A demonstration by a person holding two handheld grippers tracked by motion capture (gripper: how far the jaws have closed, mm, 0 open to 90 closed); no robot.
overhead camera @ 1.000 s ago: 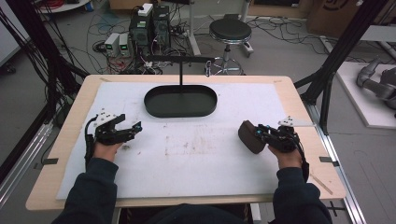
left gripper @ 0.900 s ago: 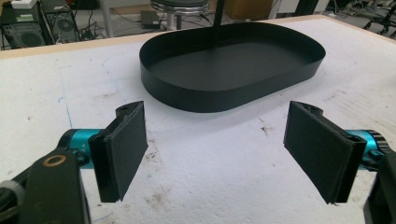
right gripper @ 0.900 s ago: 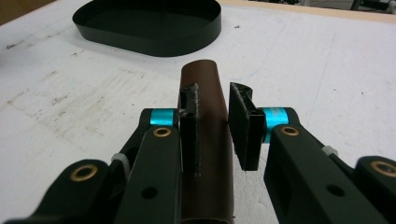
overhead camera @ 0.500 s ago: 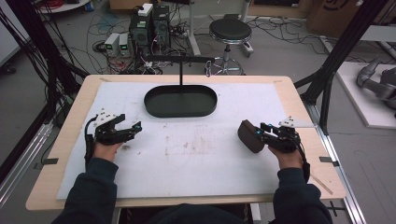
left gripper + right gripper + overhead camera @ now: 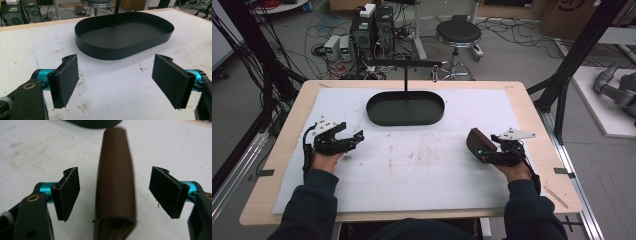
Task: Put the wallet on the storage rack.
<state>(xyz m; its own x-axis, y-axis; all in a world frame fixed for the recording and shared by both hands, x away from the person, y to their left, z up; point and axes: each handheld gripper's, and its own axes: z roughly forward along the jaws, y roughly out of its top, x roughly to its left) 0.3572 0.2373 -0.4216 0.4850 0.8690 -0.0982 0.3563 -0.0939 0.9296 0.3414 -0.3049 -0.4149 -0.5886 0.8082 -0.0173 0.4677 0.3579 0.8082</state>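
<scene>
High view. I hold my right gripper (image 5: 486,148) low over the white mat (image 5: 422,170) near the right edge of the bench (image 5: 532,107), jaws pointing toward the middle of the bench. The brown case (image 5: 475,141) lies on the mat directly in front of that gripper, between the black oval tray (image 5: 405,108) and the bench's right edge, well apart from the tray.

Right gripper view. The brown case (image 5: 116,182) lies lengthwise between my two jaws, its open near end at the bottom of the frame and its rounded far end pointing toward the tray's wall (image 5: 93,123). My right gripper (image 5: 116,195) has just been opening: both black pads (image 5: 68,192) stand clear of the case, with white mat visible on either side, so the case is released and rests on the mat by itself.

Left gripper view. My left gripper (image 5: 120,82) is likewise unclenched, jaws wide apart with nothing between them but stained mat. The black oval tray (image 5: 120,50) stands ahead of it, toward the far edge of the bench, with a thin upright post rising from its far wall.

High view again. My left gripper (image 5: 349,140) rests on the mat near the bench's left edge, well apart from the brown case.
</scene>
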